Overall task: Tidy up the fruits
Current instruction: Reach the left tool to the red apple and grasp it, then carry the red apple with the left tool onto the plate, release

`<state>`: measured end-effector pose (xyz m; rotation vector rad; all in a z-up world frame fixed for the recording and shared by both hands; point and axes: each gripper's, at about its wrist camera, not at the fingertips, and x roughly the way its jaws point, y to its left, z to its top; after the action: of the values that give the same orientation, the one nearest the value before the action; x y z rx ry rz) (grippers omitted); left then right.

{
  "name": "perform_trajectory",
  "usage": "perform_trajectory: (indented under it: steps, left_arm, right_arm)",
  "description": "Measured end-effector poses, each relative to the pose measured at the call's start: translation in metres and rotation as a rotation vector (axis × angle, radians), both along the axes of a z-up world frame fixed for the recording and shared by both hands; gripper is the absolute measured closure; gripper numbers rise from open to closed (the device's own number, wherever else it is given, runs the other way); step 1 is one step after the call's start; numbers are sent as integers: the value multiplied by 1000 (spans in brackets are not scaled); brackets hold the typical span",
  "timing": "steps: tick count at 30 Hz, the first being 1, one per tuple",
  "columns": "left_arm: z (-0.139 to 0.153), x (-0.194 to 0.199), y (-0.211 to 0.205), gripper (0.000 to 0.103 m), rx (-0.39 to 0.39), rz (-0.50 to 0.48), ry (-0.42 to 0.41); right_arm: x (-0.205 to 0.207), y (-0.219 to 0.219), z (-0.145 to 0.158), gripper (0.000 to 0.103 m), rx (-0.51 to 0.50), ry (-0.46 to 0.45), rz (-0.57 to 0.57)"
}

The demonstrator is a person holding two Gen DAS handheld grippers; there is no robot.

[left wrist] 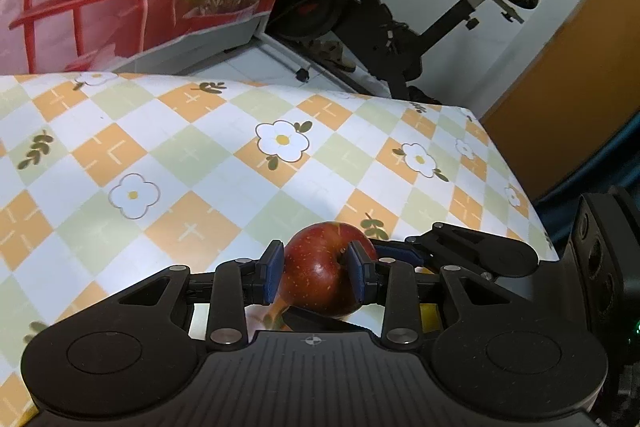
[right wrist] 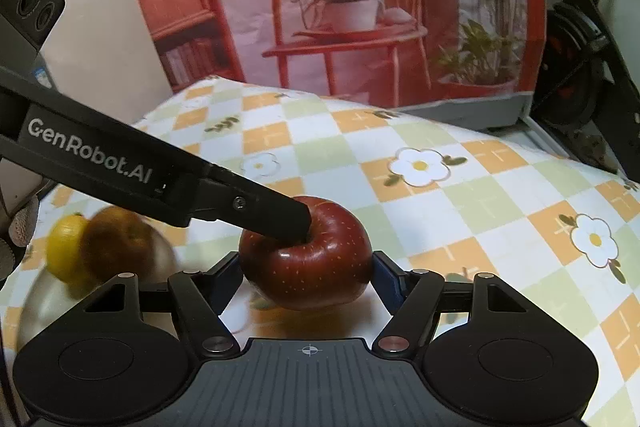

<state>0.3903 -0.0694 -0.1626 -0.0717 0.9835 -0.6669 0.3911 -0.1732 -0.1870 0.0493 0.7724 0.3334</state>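
Observation:
A dark red apple (left wrist: 322, 269) sits between the blue pads of my left gripper (left wrist: 316, 273), which is shut on it just above the checked tablecloth (left wrist: 200, 163). In the right wrist view the same apple (right wrist: 308, 261) lies between my right gripper's (right wrist: 308, 277) fingers, which stand wide on either side without clearly pressing it. The left gripper's black finger (right wrist: 256, 211) reaches in from the left onto the apple's top. A lemon (right wrist: 64, 247) and a brown fruit (right wrist: 116, 247) lie blurred on a shiny plate (right wrist: 48, 303) at the left.
The table's far edge meets a printed red backdrop (right wrist: 360, 7). An exercise bike (left wrist: 380, 11) stands beyond the table's right corner. An orange-brown panel (left wrist: 560, 87) is at the right.

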Motion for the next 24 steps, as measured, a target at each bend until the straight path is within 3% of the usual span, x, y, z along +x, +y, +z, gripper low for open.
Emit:
perform_trajectory:
  steps: [11,24]
  left_arm:
    - [29,-59,72,66,-12,89,-41]
    - [9,-103,150,66,-11,248,33]
  right_arm:
    - [-41,63,32,38,26,-32,112]
    - [-79,143,13,38,63,67,237]
